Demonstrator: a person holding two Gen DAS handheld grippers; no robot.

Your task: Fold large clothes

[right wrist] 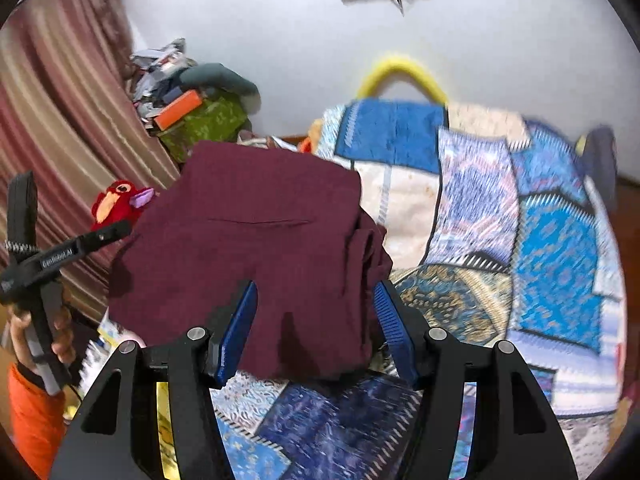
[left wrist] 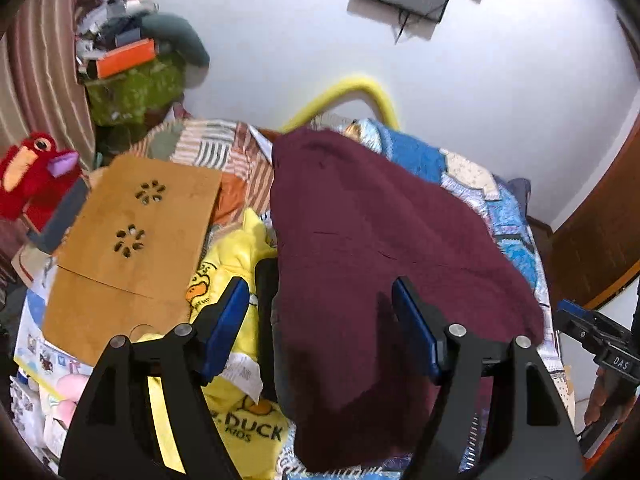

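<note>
Two hand-held grippers, left hand-held gripper (left wrist: 320,320) and right hand-held gripper (right wrist: 316,320), both spread, empty | maroon garment (right wrist: 256,264) folded on patchwork quilt (right wrist: 520,240), near left | advice: pinch near corners evenly, fold flat.

The maroon garment (left wrist: 372,248) (right wrist: 256,256) lies folded into a roughly flat, layered slab on the patchwork quilt (right wrist: 500,220) — a straight seam line crosses its top, and bunched folds gather along its right edge.
</note>
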